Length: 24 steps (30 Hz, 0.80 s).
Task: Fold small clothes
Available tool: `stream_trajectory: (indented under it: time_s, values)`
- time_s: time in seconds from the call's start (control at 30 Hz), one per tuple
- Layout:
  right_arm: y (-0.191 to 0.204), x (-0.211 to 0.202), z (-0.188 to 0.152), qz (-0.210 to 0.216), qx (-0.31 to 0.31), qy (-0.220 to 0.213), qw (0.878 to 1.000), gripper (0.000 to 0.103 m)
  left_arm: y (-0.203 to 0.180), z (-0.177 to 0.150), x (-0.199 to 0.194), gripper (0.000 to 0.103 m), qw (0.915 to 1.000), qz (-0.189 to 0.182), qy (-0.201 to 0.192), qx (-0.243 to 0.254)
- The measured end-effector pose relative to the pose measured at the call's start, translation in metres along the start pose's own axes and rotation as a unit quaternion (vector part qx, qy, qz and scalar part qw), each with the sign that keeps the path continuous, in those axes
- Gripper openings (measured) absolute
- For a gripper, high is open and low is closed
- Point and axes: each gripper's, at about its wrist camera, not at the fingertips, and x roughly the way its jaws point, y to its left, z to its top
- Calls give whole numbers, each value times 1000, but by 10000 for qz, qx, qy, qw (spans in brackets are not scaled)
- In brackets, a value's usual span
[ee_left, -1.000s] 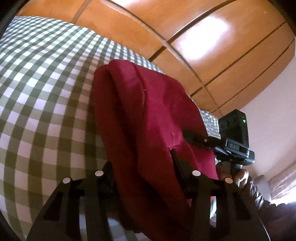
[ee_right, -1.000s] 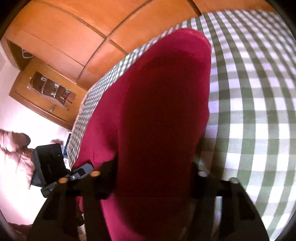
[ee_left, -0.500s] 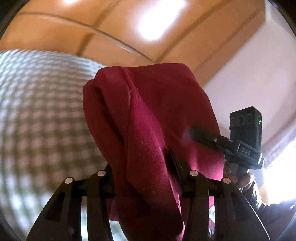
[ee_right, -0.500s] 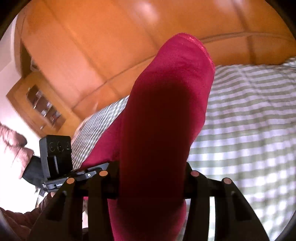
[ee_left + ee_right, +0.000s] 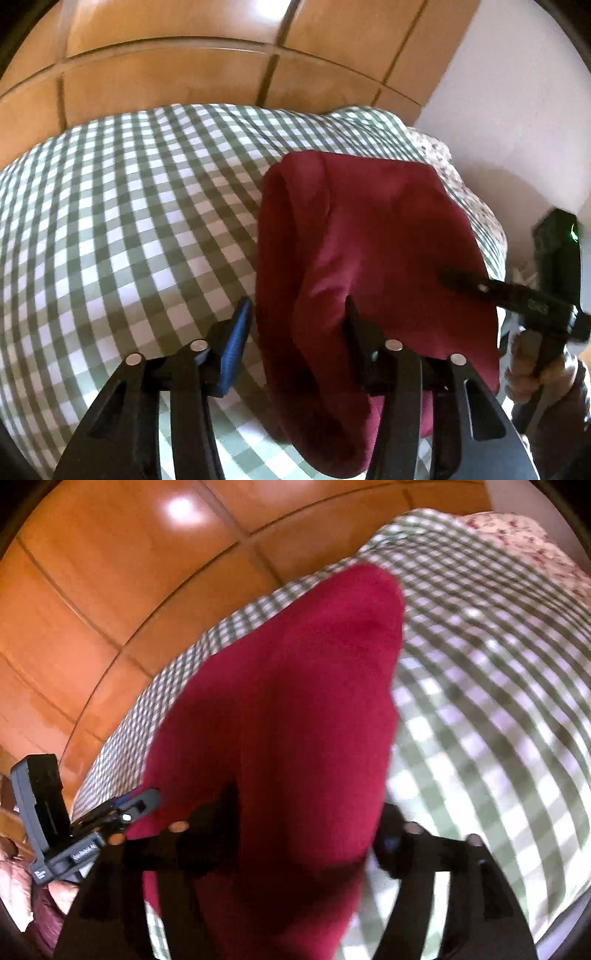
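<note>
A dark red garment (image 5: 373, 258) lies folded over on the green-and-white checked cloth (image 5: 129, 221). My left gripper (image 5: 295, 314) is open: its blue-padded left finger (image 5: 236, 332) is clear of the cloth, and the right finger presses into the red fabric. In the right wrist view the red garment (image 5: 288, 720) fills the middle and drapes between the fingers of my right gripper (image 5: 306, 812), whose jaws stand apart around it. Whether they still pinch the fabric is hidden. The right gripper also shows in the left wrist view (image 5: 517, 295).
A wooden panelled wardrobe (image 5: 221, 55) stands behind the checked bed surface. A floral fabric (image 5: 517, 535) lies at the far right corner. A white wall (image 5: 517, 92) is at the right. The left gripper body (image 5: 55, 830) shows at the left of the right wrist view.
Both grippers swung back down toward the bed with the red garment. My left gripper has opened, and its blue pad now shows free of the fabric.
</note>
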Motion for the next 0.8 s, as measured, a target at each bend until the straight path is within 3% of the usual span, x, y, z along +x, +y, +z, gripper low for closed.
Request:
stream_trajectory:
  time_s: [0.07,0.13,0.2,0.27,0.4,0.47,0.67,0.8]
  values:
    - [3,-18,1,-322,-117,-286,9990,72,-4,-8,-8,50,9997,187,-134,66]
    - [16,-38,-4,-596,-345,-569,9960,65,-7,-20,-21,50,9989,363,-259,123]
    - [34,-53,-10,-592,-576,-701,9941,56,-14,-31,-33,50,9977,540,-393,150]
    - [55,-57,-15,-651,-861,-788,9910,54,-21,-38,-46,50,9962,658,-548,185]
    - [58,-36,-30,-813,-987,-455,9907,51,-28,-28,-38,50,9931,993,-546,316]
    - [50,-14,-35,-1125,-977,-230,9886,51,-28,-27,-26,50,9917,1103,-524,408]
    - [41,-21,-27,-966,-751,-204,9923,52,-31,-23,-28,51,9910,1108,-565,485]
    - [45,-38,2,-808,-571,-577,9934,54,-35,-25,-29,51,9903,1146,-588,518]
